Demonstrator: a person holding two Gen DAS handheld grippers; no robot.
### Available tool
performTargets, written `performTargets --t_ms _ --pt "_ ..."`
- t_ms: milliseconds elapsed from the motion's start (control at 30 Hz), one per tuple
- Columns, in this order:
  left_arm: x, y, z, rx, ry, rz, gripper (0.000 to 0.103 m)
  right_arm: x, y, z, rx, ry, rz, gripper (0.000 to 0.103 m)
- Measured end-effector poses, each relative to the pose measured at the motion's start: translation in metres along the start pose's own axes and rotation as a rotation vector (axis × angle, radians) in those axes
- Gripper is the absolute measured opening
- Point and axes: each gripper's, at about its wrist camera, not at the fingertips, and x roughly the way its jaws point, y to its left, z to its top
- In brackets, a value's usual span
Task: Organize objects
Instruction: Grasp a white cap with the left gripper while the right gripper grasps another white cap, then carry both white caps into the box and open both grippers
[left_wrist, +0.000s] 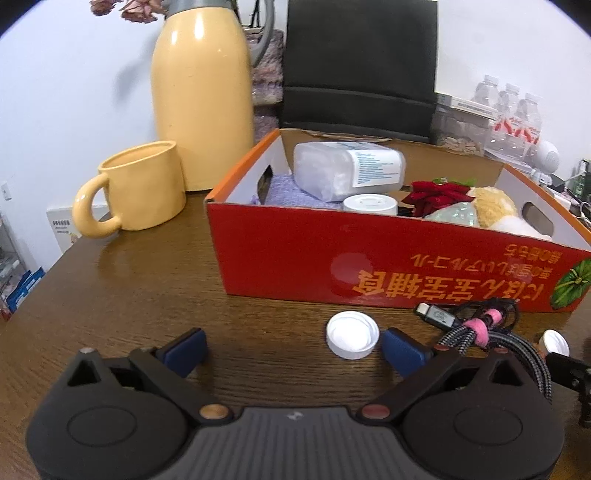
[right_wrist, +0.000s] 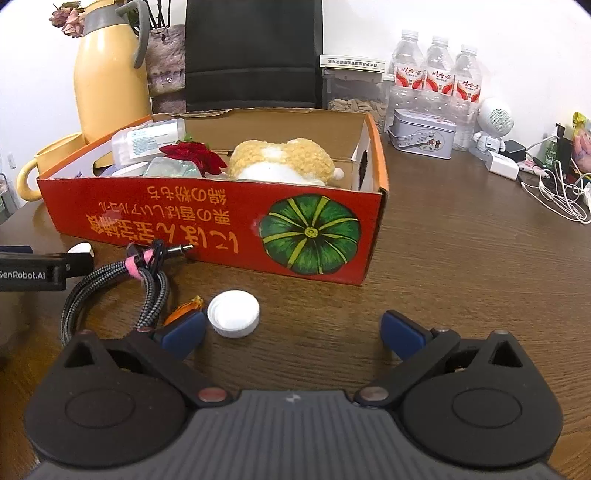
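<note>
A red cardboard box (left_wrist: 295, 262) (right_wrist: 207, 236) stands on the brown wooden table and holds a plastic bottle (left_wrist: 347, 170), a white round jar (left_wrist: 369, 204), a red fabric flower (right_wrist: 195, 155) and a plush toy (right_wrist: 280, 160). In front of it lie a white cap (left_wrist: 352, 334) (right_wrist: 233, 313), a second white cap (left_wrist: 553, 341) and a bundled braided cable with a pink tie (left_wrist: 487, 330) (right_wrist: 122, 284). My left gripper (left_wrist: 291, 350) is open and empty, just before the first cap. My right gripper (right_wrist: 293, 332) is open and empty, its left finger beside the cap.
A yellow mug (left_wrist: 140, 188) and yellow thermos (left_wrist: 203, 92) stand left of the box. A black chair (left_wrist: 358, 66) is behind it. Water bottles (right_wrist: 436, 77), a tin (right_wrist: 423, 133), a white speaker (right_wrist: 495, 122) and chargers with cords (right_wrist: 554, 188) sit at the right.
</note>
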Motion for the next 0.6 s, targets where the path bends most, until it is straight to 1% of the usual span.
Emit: performTargets --t_ms 33,67,100,133,167,200,267,500,600 --pt "-0.003 -0.002 -0.001 0.009 -0.013 -0.013 0.080 0.000 0.001 0.000 -0.005 -0.002 0.007 0.096" --pt "-0.005 -0.004 -0.001 0.020 -0.025 -0.025 0.057 -0.002 0.003 0.000 -0.011 -0.012 0.017 0.076" --pt "-0.008 -0.006 -0.001 0.032 -0.036 -0.041 0.042 -0.005 0.005 -0.001 -0.021 -0.030 0.029 0.064" --pt "-0.011 -0.008 -0.002 0.040 -0.043 -0.060 0.029 -0.007 0.006 -0.001 -0.029 -0.047 0.046 0.038" --pt "-0.012 -0.009 -0.002 0.044 -0.046 -0.079 0.027 -0.009 0.007 -0.001 -0.033 -0.057 0.066 0.029" --pt "-0.014 -0.010 -0.002 0.051 -0.048 -0.099 0.027 -0.010 0.007 -0.002 -0.029 -0.061 0.085 0.029" --pt "-0.017 -0.014 -0.003 0.068 -0.064 -0.097 0.027 -0.012 0.006 -0.002 -0.018 -0.065 0.118 0.029" --pt "-0.023 -0.012 -0.003 0.063 -0.080 -0.087 0.027 -0.021 0.005 -0.002 -0.013 -0.113 0.105 0.029" --pt "-0.028 -0.009 -0.001 0.052 -0.102 -0.087 0.027 -0.024 0.004 -0.003 -0.015 -0.130 0.101 0.029"
